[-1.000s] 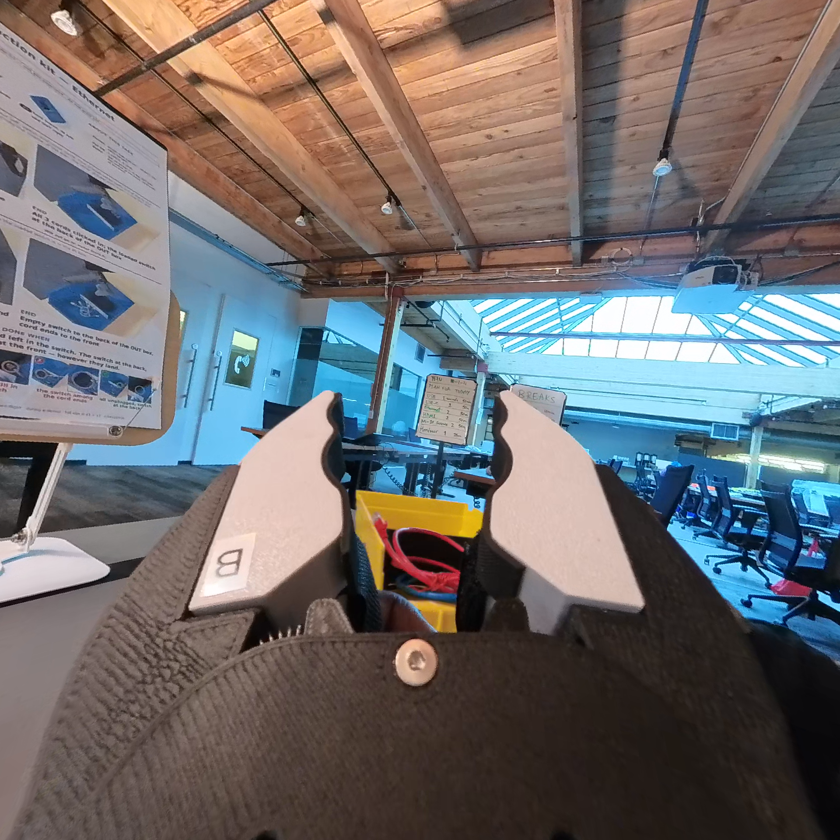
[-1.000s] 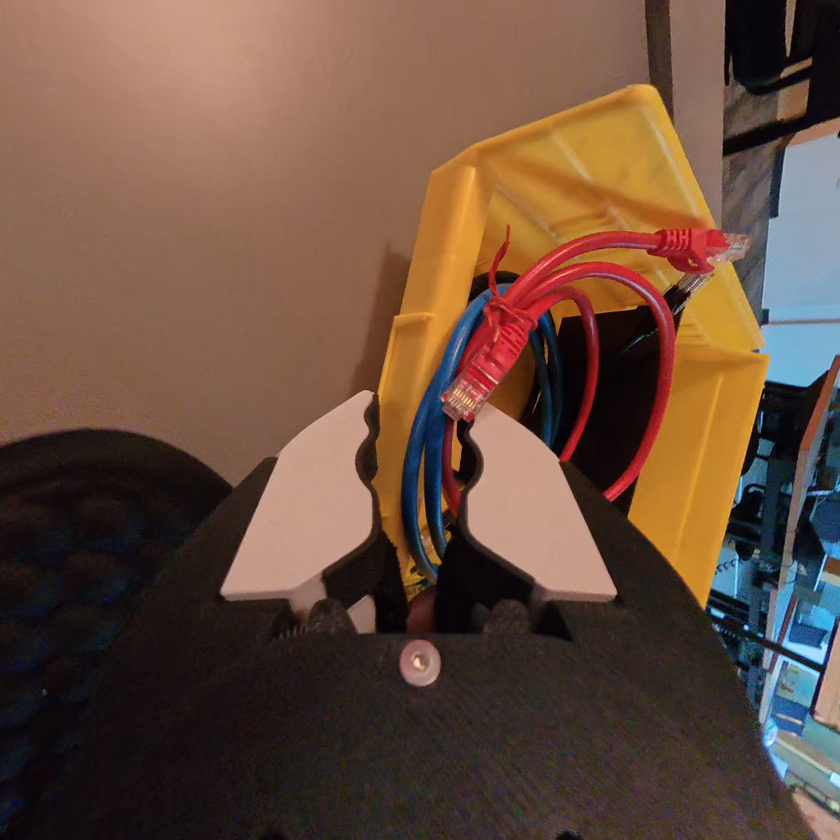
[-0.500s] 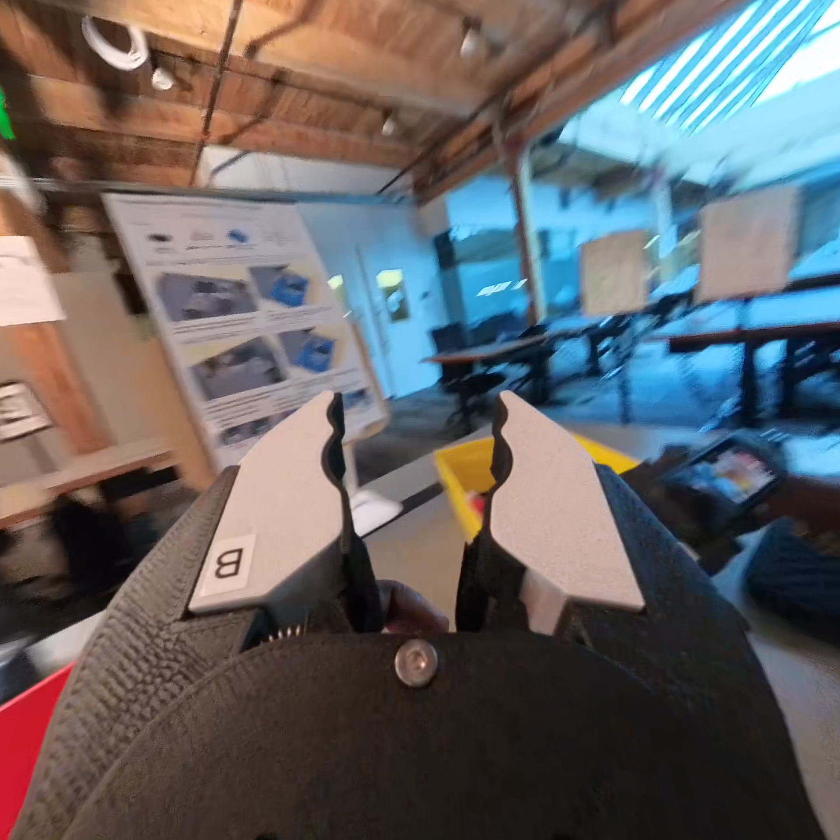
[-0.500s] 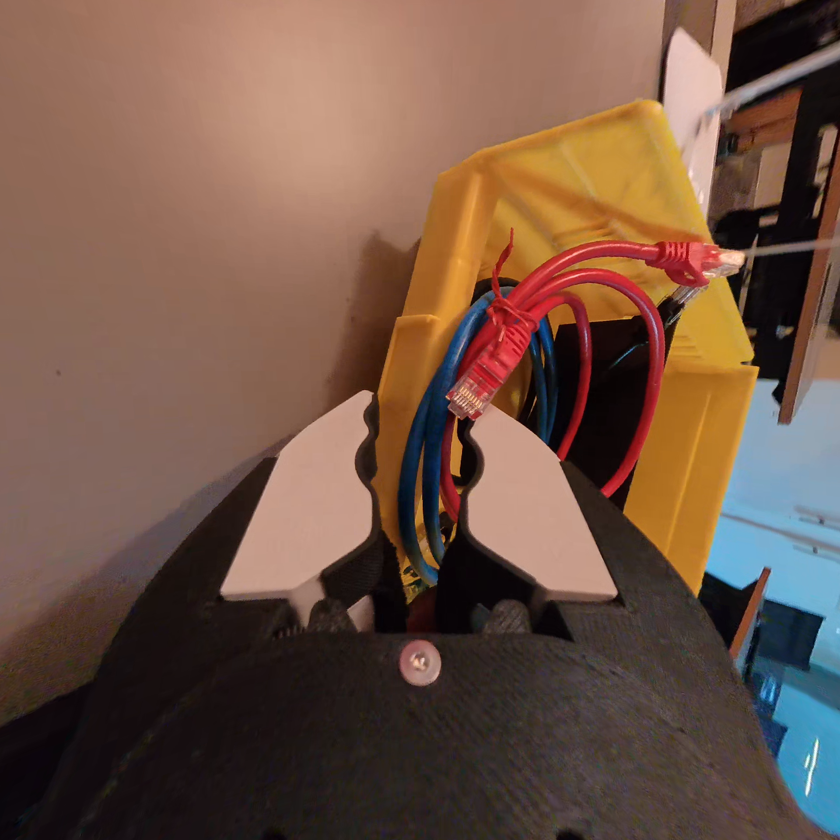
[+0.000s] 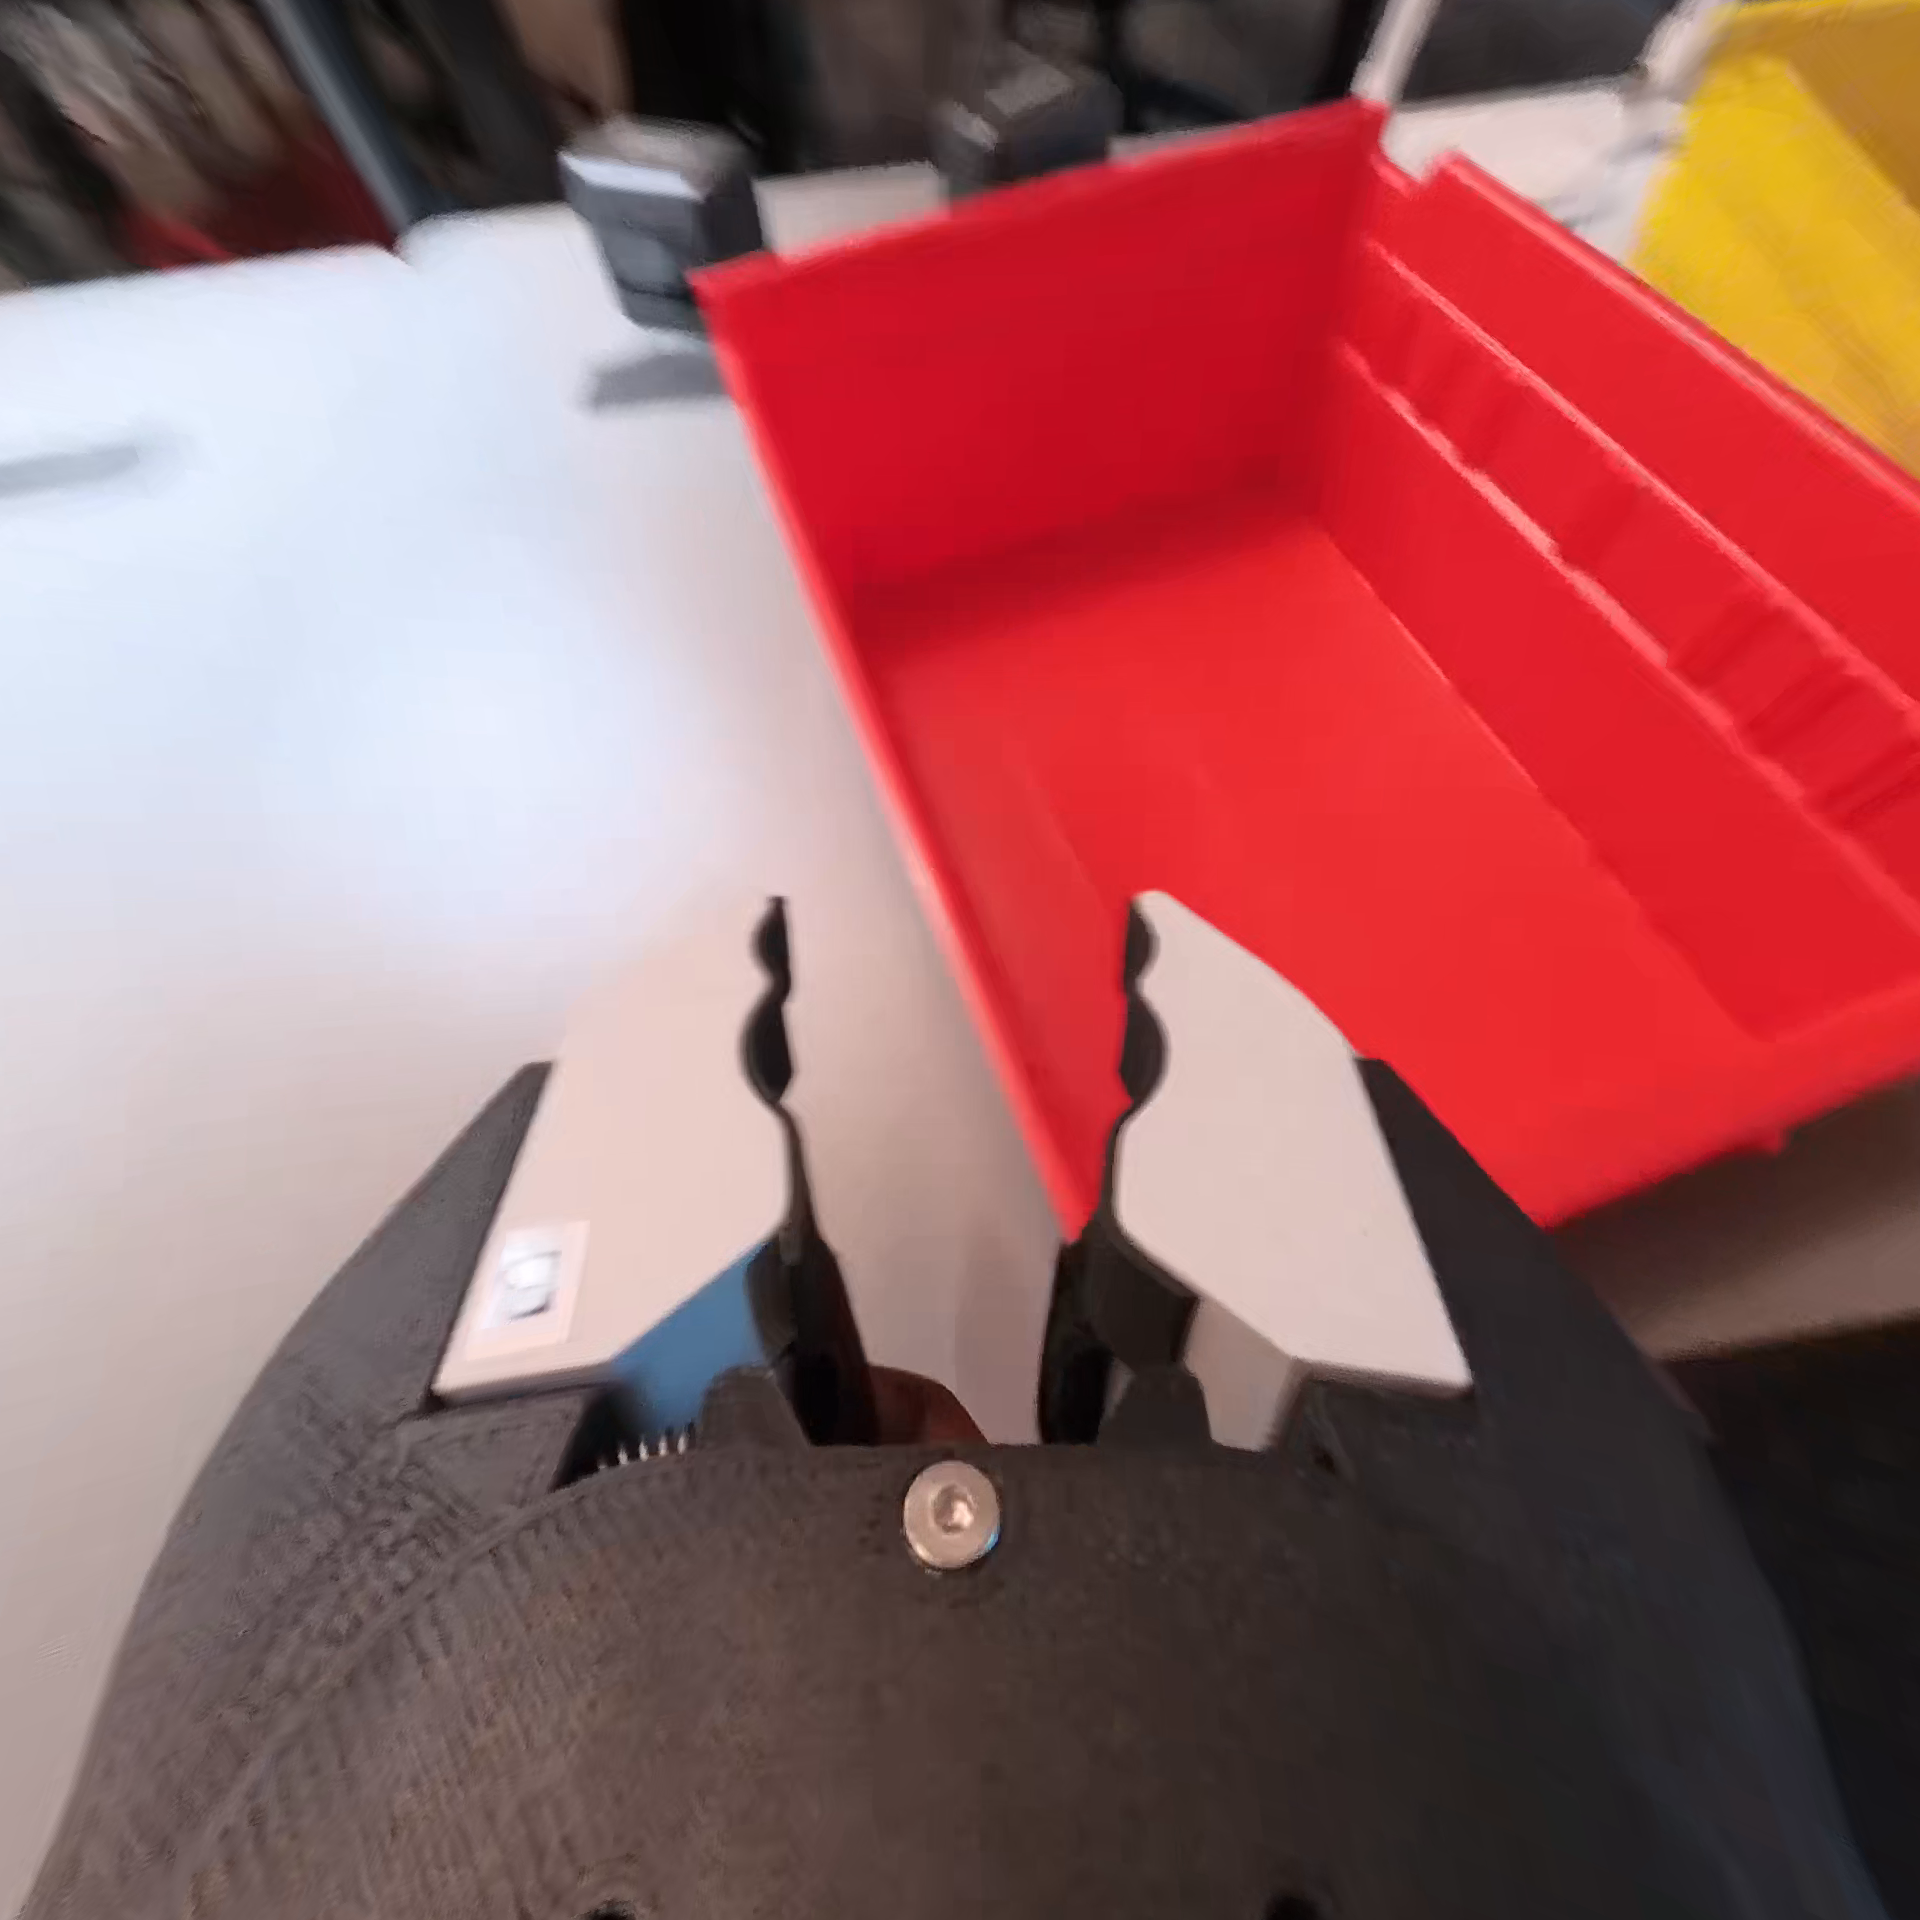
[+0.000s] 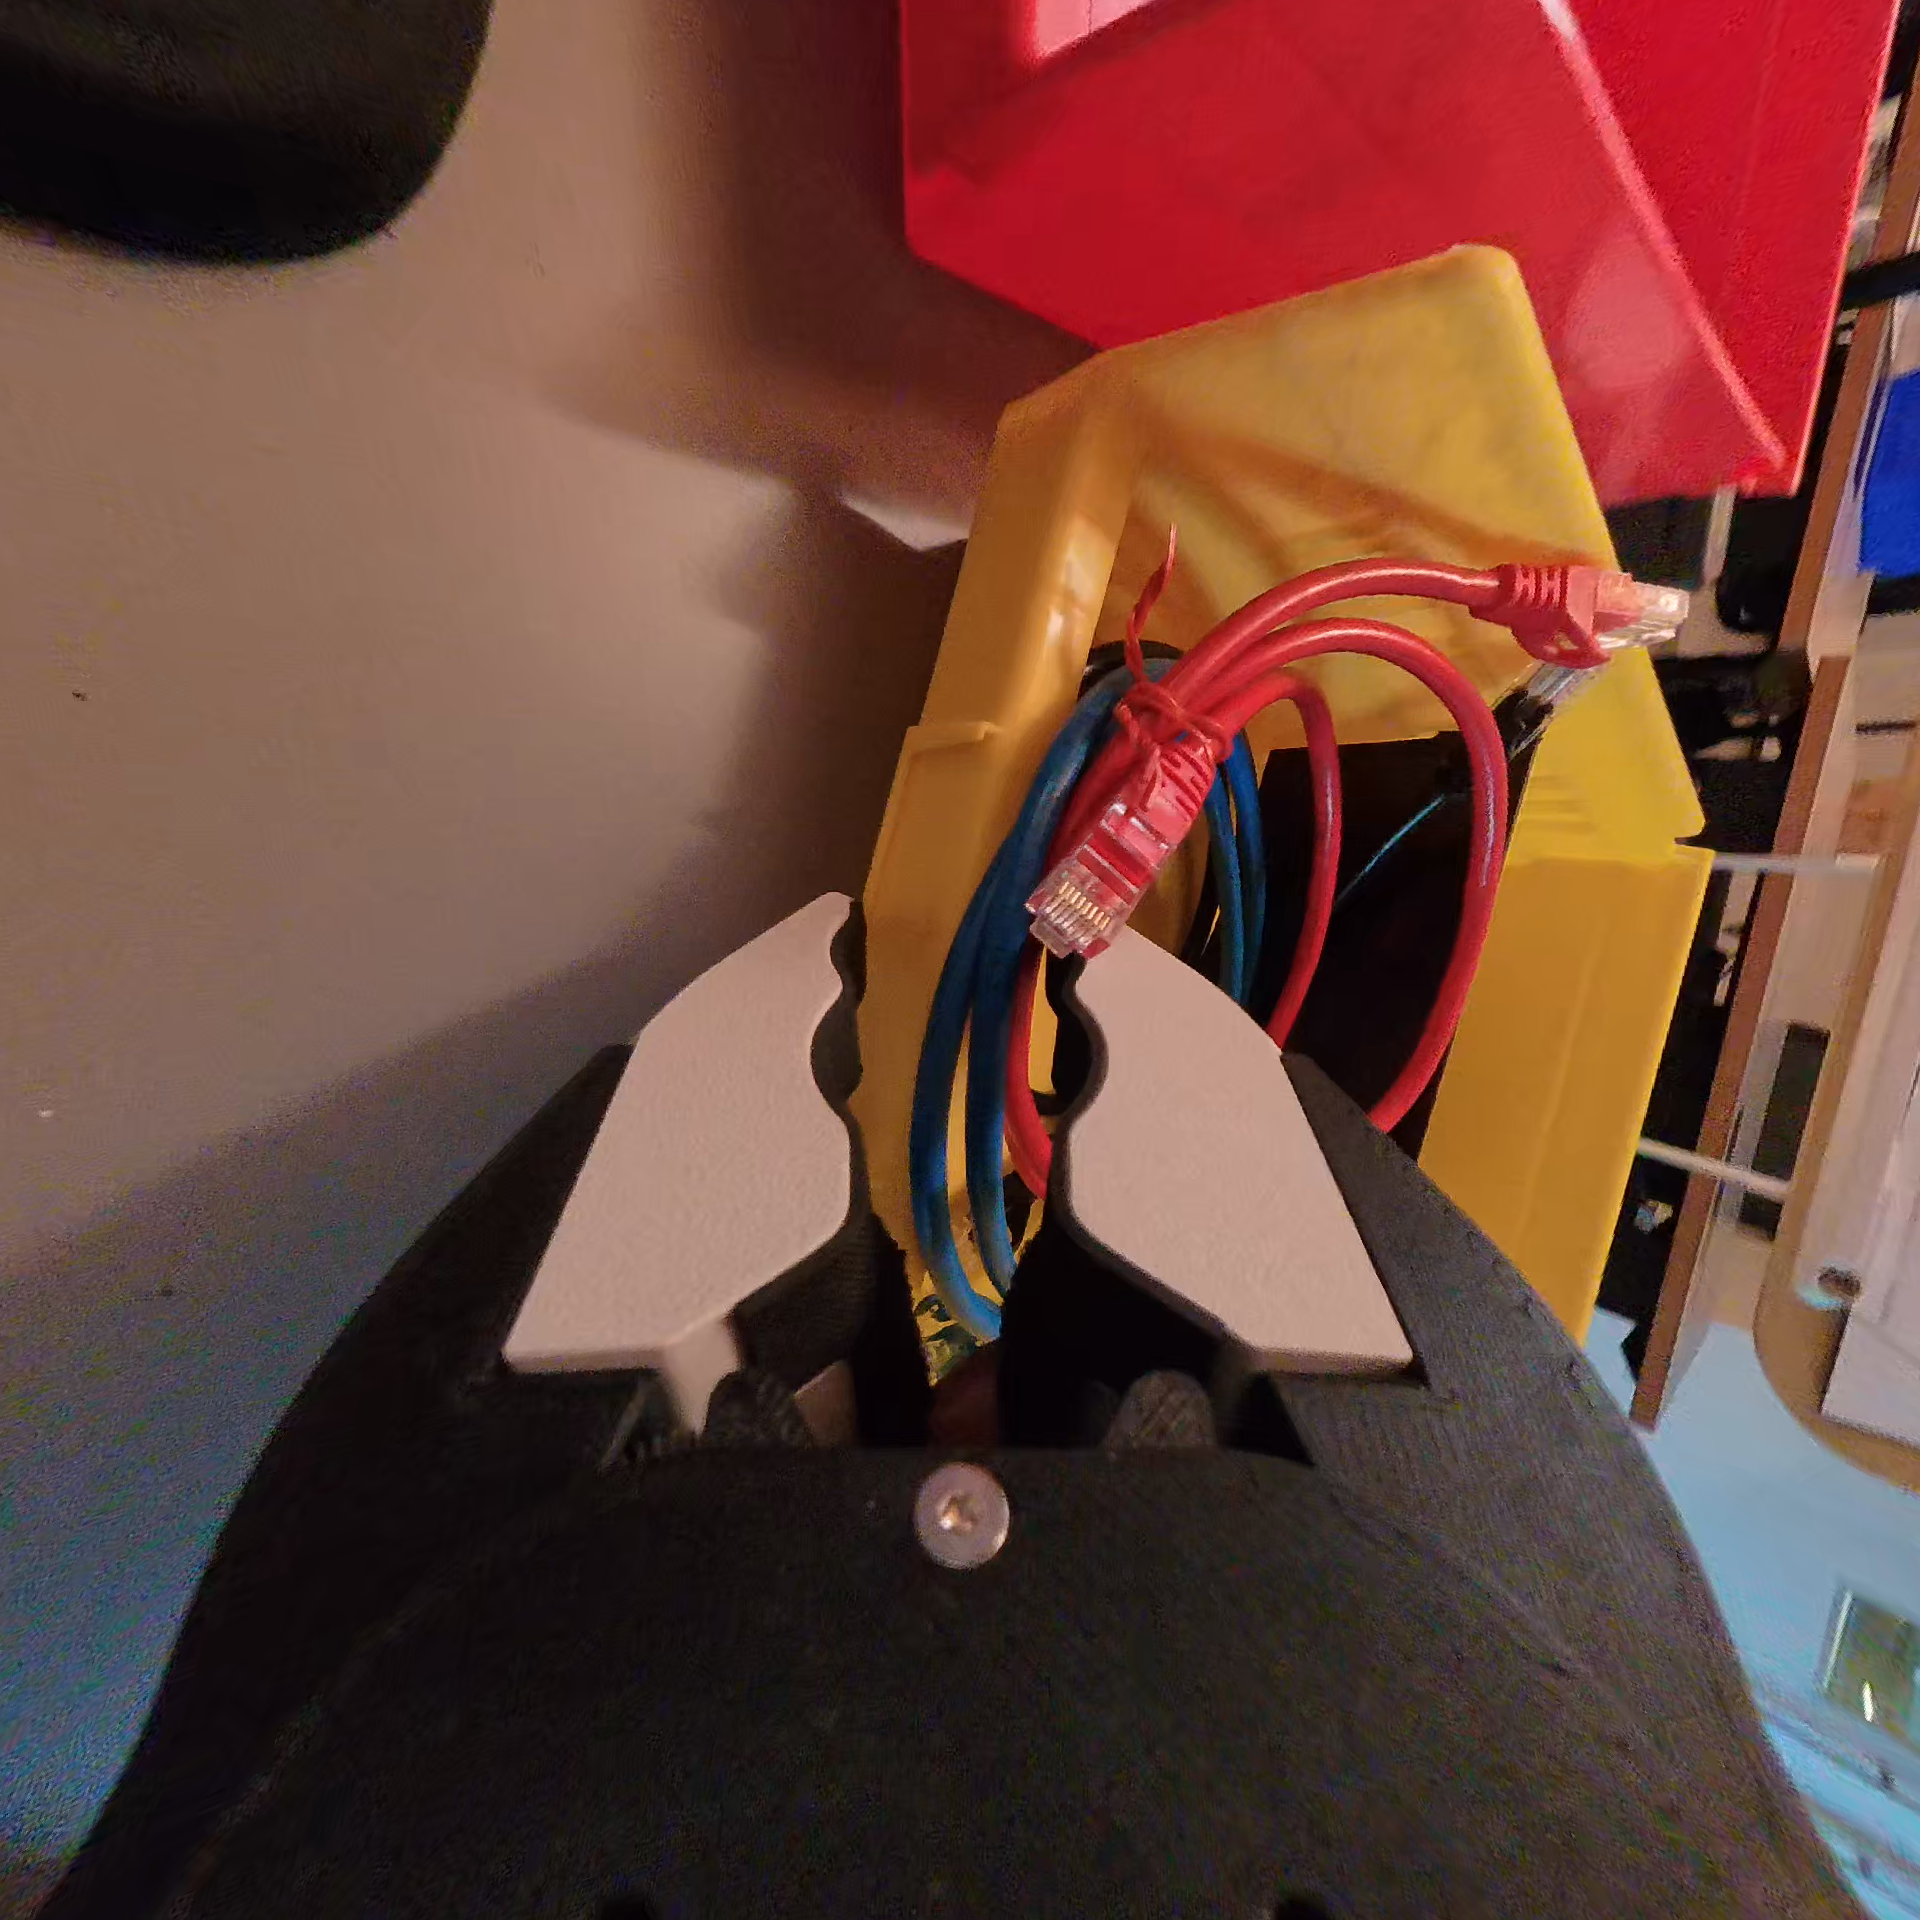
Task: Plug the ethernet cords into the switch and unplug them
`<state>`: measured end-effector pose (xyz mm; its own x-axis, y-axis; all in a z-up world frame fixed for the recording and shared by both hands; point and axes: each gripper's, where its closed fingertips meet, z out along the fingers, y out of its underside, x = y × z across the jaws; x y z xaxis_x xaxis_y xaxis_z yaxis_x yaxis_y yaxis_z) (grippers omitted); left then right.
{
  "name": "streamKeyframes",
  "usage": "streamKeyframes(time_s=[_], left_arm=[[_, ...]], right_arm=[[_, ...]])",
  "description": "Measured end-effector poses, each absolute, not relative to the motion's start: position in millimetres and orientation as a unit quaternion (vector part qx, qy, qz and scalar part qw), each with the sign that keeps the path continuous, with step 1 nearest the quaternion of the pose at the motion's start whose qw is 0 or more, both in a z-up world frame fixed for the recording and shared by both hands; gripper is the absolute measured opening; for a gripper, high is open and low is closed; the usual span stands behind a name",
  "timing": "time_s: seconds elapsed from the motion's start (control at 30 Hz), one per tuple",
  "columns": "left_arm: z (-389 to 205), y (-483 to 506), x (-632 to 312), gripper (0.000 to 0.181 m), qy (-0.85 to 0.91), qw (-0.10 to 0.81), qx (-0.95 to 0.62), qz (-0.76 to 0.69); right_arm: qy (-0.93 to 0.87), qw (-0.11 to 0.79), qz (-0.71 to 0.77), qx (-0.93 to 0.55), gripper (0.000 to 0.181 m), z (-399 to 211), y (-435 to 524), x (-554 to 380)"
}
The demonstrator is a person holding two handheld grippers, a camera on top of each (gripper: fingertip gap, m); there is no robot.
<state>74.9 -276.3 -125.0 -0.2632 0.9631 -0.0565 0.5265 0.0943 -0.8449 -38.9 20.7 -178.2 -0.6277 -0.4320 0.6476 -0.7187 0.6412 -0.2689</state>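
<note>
My right gripper (image 6: 961,935) is shut on the front wall of a yellow bin (image 6: 1351,436), with loops of blue cord (image 6: 966,1039) caught between the fingers. The bin holds a coiled red ethernet cord (image 6: 1455,727) tied with a red twist tie. One of its plugs (image 6: 1101,873) hangs just above my right finger and the other (image 6: 1579,608) sticks out over the bin's rim. A black box-shaped thing (image 6: 1382,790) sits deeper in the bin, mostly hidden. My left gripper (image 5: 956,909) is open and empty above the white table (image 5: 312,623), at the near left wall of a red bin (image 5: 1039,395).
The red bin is empty and also shows in the right wrist view (image 6: 1351,208), beside the yellow bin. The yellow bin's corner shows in the left wrist view (image 5: 1808,229). Two black devices (image 5: 655,229) stand at the table's far side. The table edge (image 5: 1766,1299) runs at lower right. There is about 35 cm between the tips of the two grippers.
The left gripper swung from facing the ceiling and room down to the table and red bin, staying open. The right gripper kept hold of the yellow bin, and the red bin came into its view.
</note>
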Motion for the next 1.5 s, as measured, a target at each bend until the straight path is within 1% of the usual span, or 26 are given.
streamKeyframes(time_s=[0.03,0.1,0.13,0.27,0.4,0.57,0.67,0.83,0.87,0.9,0.93,1.0,1.1,1.2,1.27,1.33,1.4,1.47,1.5], left_arm=[[-129.7,-274.3,75.1,0.046,-0.690,0.275,-0.548,0.385],[-134.8,-288.7,84.6,0.011,-0.707,0.223,-0.541,0.396],[-134.7,-296.2,89.1,0.008,-0.712,0.204,-0.534,0.408],[-133.5,-312.3,109.0,0.008,-0.736,0.206,-0.500,0.408],[-133.0,-337.0,144.5,0.010,-0.766,0.173,-0.453,0.421],[-132.7,-350.1,179.4,0.009,-0.790,0.164,-0.416,0.419],[-132.2,-354.6,195.9,0.009,-0.801,0.146,-0.403,0.418],[-133.3,-343.9,209.2,0.007,-0.814,0.145,-0.408,0.386],[-133.4,-340.7,211.1,0.008,-0.815,0.144,-0.413,0.380],[-133.5,-337.7,212.7,0.008,-0.815,0.142,-0.419,0.374],[-133.8,-335.3,214.4,0.011,-0.815,0.138,-0.424,0.370],[-132.9,-336.9,219.5,0.026,-0.816,0.120,-0.423,0.375],[-126.4,-344.3,223.5,0.056,-0.815,0.108,-0.406,0.399],[-117.6,-353.0,223.6,0.085,-0.809,0.113,-0.383,0.432],[-113.7,-356.1,223.7,0.101,-0.804,0.111,-0.377,0.445],[-112.6,-355.6,220.7,0.110,-0.794,0.110,-0.389,0.455],[-114.9,-354.1,216.7,0.112,-0.786,0.109,-0.405,0.453],[-119.3,-353.4,213.1,0.110,-0.786,0.109,-0.415,0.444],[-121.8,-353.3,211.5,0.107,-0.787,0.109,-0.419,0.439]], right_arm=[[-0.859,0.272,0.265,0.343,0.033,-178.2,16.5,-36.5],[-0.849,0.268,0.272,0.365,0.033,-178.1,8.3,-32.2],[-0.844,0.266,0.276,0.374,0.033,-178.1,4.3,-30.3],[-0.824,0.259,0.291,0.411,0.033,-177.9,-13.1,-24.4],[-0.805,0.258,0.304,0.440,0.033,-177.5,-33.7,-20.0],[-0.782,0.260,0.315,0.471,0.033,-176.7,-61.3,-15.6],[-0.762,0.264,0.326,0.492,0.033,-175.9,-76.6,-14.1],[-0.732,0.291,0.347,0.510,0.033,-173.8,-97.7,-12.3],[-0.741,0.287,0.354,0.493,0.037,-172.6,-99.7,-11.7],[-0.754,0.271,0.369,0.472,0.050,-170.9,-101.0,-8.5],[-0.763,0.248,0.396,0.448,0.063,-166.3,-102.5,-3.4],[-0.767,0.196,0.454,0.409,0.079,-149.0,-103.9,9.4],[-0.723,0.133,0.586,0.342,0.103,-90.7,-105.0,31.2],[-0.620,0.053,0.746,0.235,0.114,-16.5,-97.8,51.5],[-0.561,0.018,0.810,0.168,0.111,10.9,-93.4,59.9],[-0.547,0.004,0.826,0.135,0.110,9.4,-99.3,72.3],[-0.568,-0.008,0.816,0.112,0.109,-9.9,-113.0,86.6],[-0.611,-0.029,0.789,0.068,0.098,-39.0,-130.7,93.5],[-0.637,-0.048,0.768,0.047,0.098,-55.7,-139.6,96.6]])
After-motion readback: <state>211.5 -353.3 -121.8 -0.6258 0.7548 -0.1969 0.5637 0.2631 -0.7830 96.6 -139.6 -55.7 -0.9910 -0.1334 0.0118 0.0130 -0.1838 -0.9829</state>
